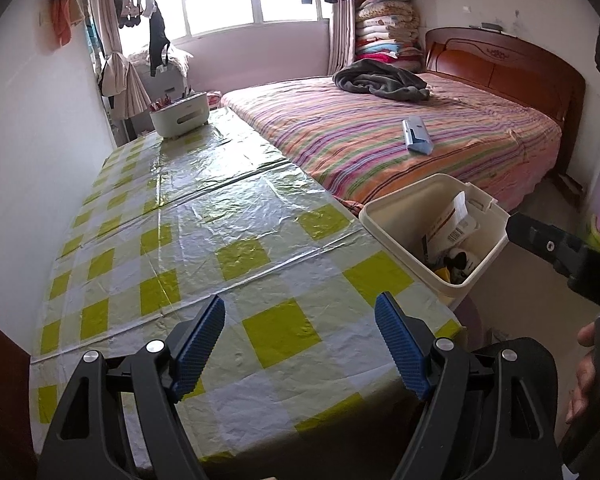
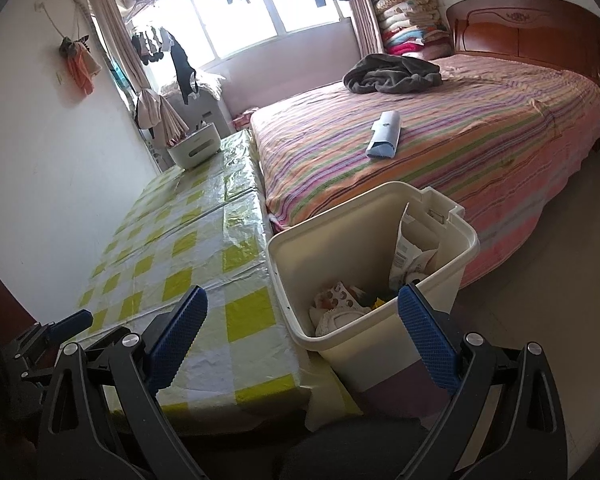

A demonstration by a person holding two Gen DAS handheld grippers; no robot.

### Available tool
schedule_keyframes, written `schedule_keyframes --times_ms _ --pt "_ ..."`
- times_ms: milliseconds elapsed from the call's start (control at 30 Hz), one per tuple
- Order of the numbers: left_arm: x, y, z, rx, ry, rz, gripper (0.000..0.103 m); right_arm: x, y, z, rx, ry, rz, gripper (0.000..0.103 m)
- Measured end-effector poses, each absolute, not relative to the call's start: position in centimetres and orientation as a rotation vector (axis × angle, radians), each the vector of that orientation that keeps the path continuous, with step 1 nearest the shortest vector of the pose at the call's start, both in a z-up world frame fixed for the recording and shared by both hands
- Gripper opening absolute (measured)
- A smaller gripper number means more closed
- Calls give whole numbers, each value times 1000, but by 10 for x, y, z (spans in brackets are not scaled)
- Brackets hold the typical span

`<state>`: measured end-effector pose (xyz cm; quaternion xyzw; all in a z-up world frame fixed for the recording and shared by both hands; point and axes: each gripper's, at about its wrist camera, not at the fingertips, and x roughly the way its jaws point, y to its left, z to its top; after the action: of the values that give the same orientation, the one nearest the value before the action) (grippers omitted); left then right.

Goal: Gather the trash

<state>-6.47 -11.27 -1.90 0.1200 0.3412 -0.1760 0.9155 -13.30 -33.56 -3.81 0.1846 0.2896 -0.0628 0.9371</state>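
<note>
Plainly, the trash bin (image 2: 376, 280) is the centre of things: a cream plastic bin standing on the floor, tucked into the corner between the table's near end and the foot of the bed. Inside it lie crumpled wrappers (image 2: 410, 256), a blister-type pack and other scraps, filling the bottom. In the right wrist view the bin sits just past the gripper's tips, slightly toward 1 o'clock; in the left wrist view it lies at about 2 o'clock.

Right gripper (image 2: 300, 320): its blue-padded fingers stand wide apart with nothing between them, one pad over the table's edge, the other in front of the bin's near wall. Left gripper (image 1: 300, 344) is likewise released, jaws spread and empty, hovering over the tablecloth.

At 9 to 11 o'clock from the bin runs the table (image 1: 172, 240), covered in a yellow-green and white checked cloth under clear plastic sheeting. At its far end stands a white caddy (image 1: 180, 118) holding small items. At 12 to 2 o'clock from the bin spreads the bed (image 2: 460, 148) with a striped sheet; a light blue packet (image 2: 384, 140) lies on it, and a dark grey blanket (image 2: 392, 74) is bunched farther back near the headboard.
</note>
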Motion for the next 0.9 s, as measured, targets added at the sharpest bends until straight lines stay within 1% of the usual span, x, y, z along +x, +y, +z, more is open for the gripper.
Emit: schedule_keyframes --times_ms 300,900 --pt "-63 -117 -24 257 735 -372 75 -136 -343 -46 395 606 -128 95" --pt "-73 -126 -22 288 725 -380 75 -146 -347 -44 411 598 -142 95"
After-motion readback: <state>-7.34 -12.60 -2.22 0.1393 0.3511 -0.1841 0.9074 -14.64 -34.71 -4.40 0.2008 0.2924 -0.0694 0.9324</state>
